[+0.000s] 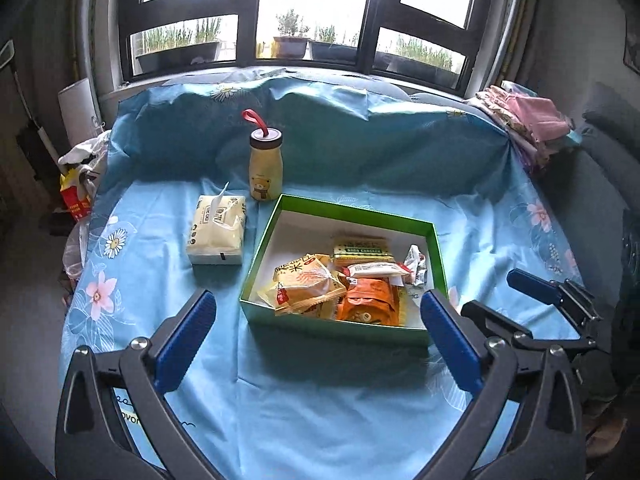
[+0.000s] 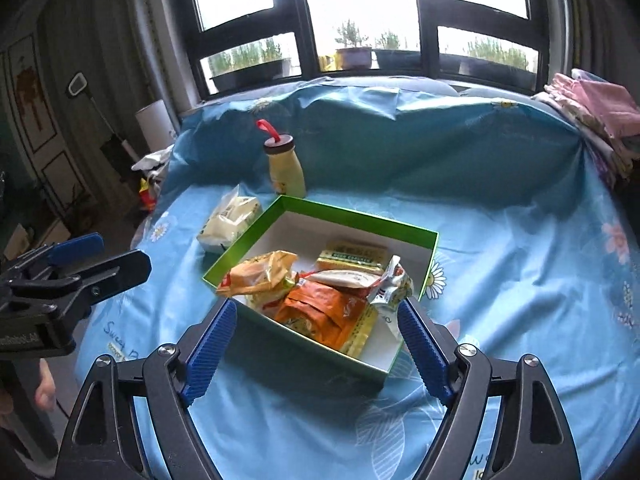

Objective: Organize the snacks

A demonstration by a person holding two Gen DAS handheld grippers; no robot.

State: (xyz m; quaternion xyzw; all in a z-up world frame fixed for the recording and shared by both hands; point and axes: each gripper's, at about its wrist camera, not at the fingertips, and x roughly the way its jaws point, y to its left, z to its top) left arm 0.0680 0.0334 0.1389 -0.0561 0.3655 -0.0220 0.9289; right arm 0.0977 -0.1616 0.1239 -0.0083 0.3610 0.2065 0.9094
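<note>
Nearest the left wrist camera, the left gripper (image 1: 316,320) hangs above the blue flowered cloth (image 1: 320,400), its blue-padded fingers (image 1: 186,340) spread wide apart with nothing between them. In the right wrist view the right gripper (image 2: 316,328) is likewise spread wide and holds nothing; its fingers (image 2: 210,354) frame the near corner of the box without touching it. Each tool shows in the other's view: the right gripper at the right edge of the left view, the left gripper at the left edge of the right view.

Just beyond the fingertips, a green box (image 1: 360,216) with a white inside sits open on the cloth. The snacks lie piled inside it, toward its near side: a yellow-orange packet (image 1: 308,284) at the near left, an orange pouch (image 1: 370,300) beside it, a white bar wrapper (image 1: 380,269) on top, a crumpled silvery wrapper (image 1: 416,264) against the right wall, and a green-and-yellow cracker pack (image 1: 362,251) farthest back. The far part of the box floor is bare.

Left of the box, close by but apart from it, rests a pack of tissues (image 1: 218,232). Behind both stands a yellow bottle (image 1: 265,164) with a brown lid and red loop, upright, near the box's far corner.

Farther back the cloth rises over a ridge. Folded pink fabrics (image 1: 528,128) lie at the far right, and a window (image 1: 296,20) with potted plants (image 1: 290,38) closes the scene.
</note>
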